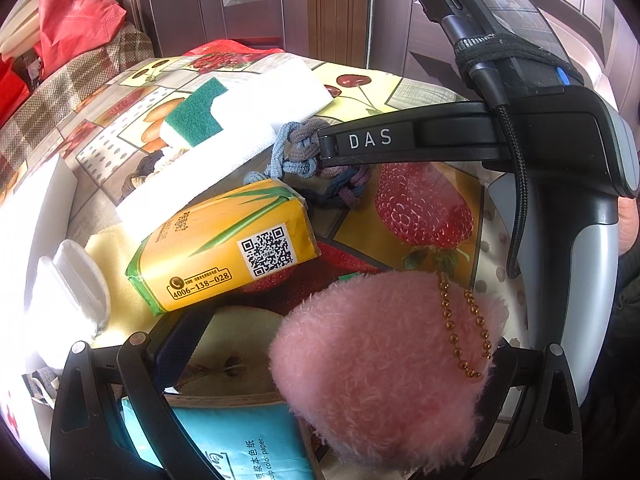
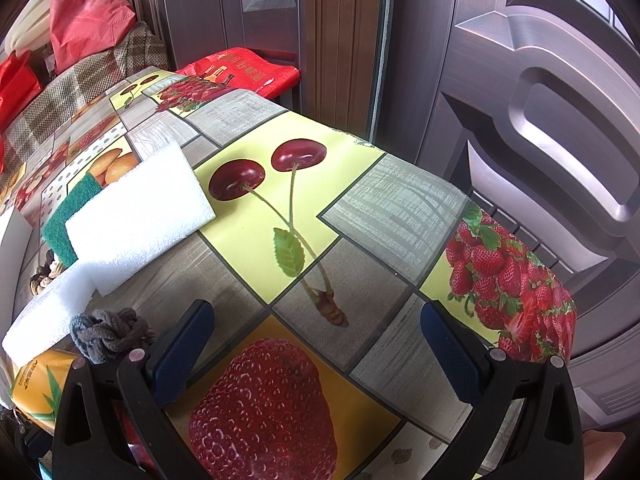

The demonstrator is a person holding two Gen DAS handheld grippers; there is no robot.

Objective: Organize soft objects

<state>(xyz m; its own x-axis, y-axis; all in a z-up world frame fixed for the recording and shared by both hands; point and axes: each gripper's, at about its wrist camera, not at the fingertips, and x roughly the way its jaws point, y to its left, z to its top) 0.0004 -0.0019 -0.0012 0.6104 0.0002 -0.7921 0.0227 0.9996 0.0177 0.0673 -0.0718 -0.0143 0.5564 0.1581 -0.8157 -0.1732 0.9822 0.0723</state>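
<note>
left wrist: pink plush (image 1: 384, 364) narrows toward upper-right.

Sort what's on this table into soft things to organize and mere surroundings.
To organize: pink plush, white foam sheets, green sponge, braided hair ties, yellow tissue pack.

Surroundings: fruit-print tablecloth, red bag, door.

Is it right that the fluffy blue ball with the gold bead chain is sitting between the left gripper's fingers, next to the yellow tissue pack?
Not quite: the fluffy ball is pink, not blue. The left wrist view shows it between the left gripper fingers, gold bead chain attached, with the yellow tissue pack beside it.
</note>
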